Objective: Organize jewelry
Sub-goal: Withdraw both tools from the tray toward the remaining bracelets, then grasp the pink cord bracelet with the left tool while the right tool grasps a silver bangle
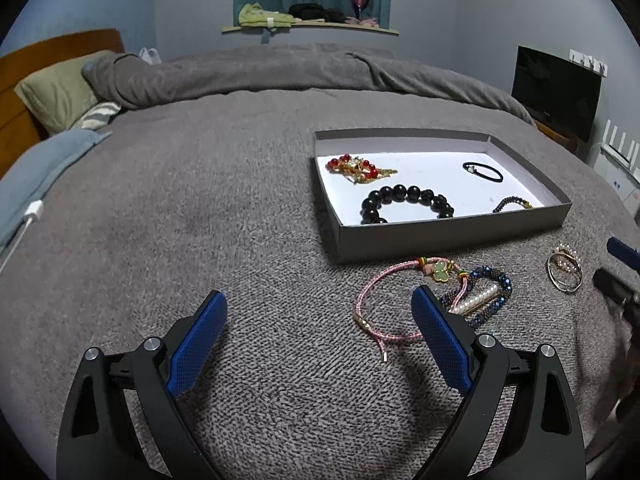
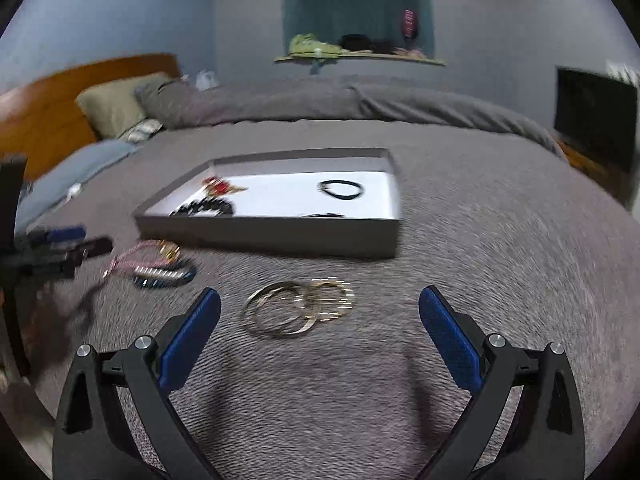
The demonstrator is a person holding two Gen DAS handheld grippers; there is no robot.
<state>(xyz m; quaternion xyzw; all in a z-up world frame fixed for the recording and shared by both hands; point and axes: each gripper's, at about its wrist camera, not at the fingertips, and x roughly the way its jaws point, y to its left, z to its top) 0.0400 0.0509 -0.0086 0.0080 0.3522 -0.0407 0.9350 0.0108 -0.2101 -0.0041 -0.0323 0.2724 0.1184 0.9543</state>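
Note:
A grey box (image 1: 452,236) with a white floor lies on the bed; it holds a red and gold piece (image 1: 358,168), a black bead bracelet (image 1: 404,202), a black band (image 1: 482,171) and a dark chain (image 1: 514,203). In front of it lie a pink cord bracelet (image 1: 384,300), a blue bead and pearl bracelet (image 1: 486,296) and gold bangles (image 1: 565,273). My left gripper (image 1: 318,308) is open and empty, left of the pink bracelet. My right gripper (image 2: 320,304) is open and empty, just short of the gold bangles (image 2: 298,308). The box (image 2: 280,236) lies beyond.
The grey blanket (image 1: 200,220) covers the bed. Pillows (image 1: 60,92) and a wooden headboard are at the far left. A white charger cable (image 1: 30,216) lies at the left edge. A dark screen (image 1: 556,92) stands at the right. The right wrist view is motion-blurred.

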